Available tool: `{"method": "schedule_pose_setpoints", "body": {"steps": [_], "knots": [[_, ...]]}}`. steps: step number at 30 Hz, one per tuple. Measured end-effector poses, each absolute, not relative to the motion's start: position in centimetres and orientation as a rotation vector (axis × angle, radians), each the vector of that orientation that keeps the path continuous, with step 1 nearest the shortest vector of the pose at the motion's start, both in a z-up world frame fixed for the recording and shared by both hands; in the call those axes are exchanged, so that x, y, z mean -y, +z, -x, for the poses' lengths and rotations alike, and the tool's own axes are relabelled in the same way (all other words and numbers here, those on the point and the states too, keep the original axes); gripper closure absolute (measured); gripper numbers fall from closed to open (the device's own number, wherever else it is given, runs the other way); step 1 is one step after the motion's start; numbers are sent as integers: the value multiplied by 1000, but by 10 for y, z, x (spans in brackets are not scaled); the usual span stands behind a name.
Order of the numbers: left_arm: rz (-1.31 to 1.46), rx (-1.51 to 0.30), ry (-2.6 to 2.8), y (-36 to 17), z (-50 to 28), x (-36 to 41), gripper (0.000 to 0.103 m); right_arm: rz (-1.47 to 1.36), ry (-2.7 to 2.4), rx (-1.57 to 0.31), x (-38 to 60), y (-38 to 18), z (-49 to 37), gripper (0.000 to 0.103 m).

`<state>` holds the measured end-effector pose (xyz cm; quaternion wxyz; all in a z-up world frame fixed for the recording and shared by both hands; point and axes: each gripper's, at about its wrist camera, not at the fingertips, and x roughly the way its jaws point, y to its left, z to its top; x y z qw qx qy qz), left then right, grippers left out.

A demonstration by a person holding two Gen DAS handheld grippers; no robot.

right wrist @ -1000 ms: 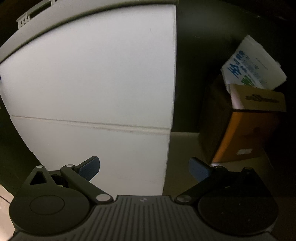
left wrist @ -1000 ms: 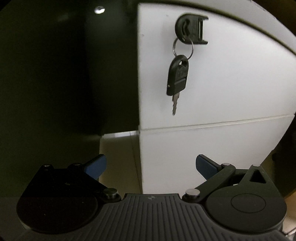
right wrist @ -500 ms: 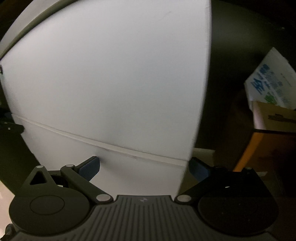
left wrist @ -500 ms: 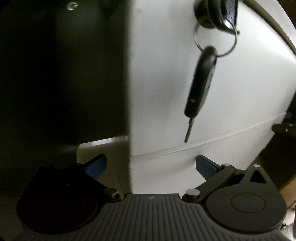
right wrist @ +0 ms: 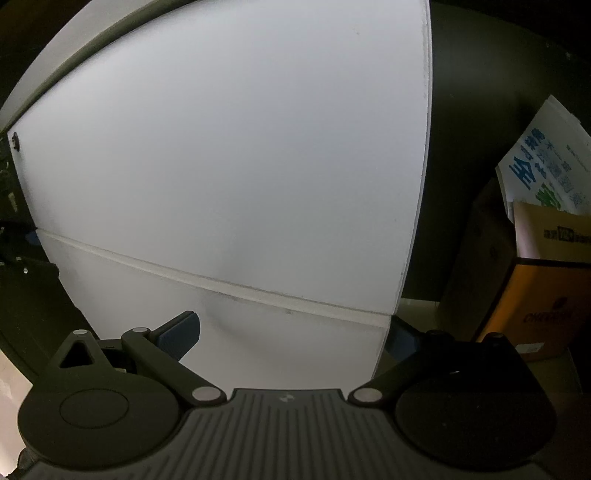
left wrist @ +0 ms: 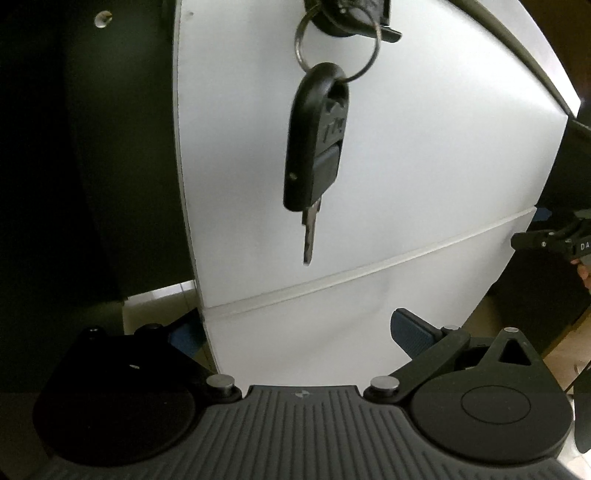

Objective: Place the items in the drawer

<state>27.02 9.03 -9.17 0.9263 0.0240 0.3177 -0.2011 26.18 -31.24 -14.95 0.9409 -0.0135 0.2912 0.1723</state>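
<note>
While both grippers sit close against the white cabinet, straddling its opposite vertical edges: left gripper [left wrist: 291, 334] jaws spread wide and empty, left fingertip tucked past the cabinet's left edge, right one in front of the lower drawer [left wrist: 332, 339]. Right gripper [right wrist: 291, 336] likewise wide open, nothing held, one pad on the lower front, the other past the right edge. Upper drawer [left wrist: 424, 166] flush, seam to the lower front even and narrow; both fronts shut as far as visible. Spare key [left wrist: 316, 147] hanging on a ring from a key in the lock [left wrist: 347, 18] at the top. No items for stowing in either view; whereabouts unknown.

Judged: fits either a drawer about to be opened or one just closed after loading; not settled by these views. No handle seen. Any pull on a front calls for grip at the side edges or seam, clear of the dangling key. Cardboard box [right wrist: 546, 295] at right, apart from the cabinet.
</note>
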Motion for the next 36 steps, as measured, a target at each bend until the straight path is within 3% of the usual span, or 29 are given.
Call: {"method": "schedule_pose_setpoints", "body": {"steps": [16,36], "knots": [[-78,-659,-412,-103,-209,-62,0,30,339,-609,282,-140,-207,0],[-74,-672,-368,-123,-149,-43,0,18,319,-609,317,-137,-128,0]]}}
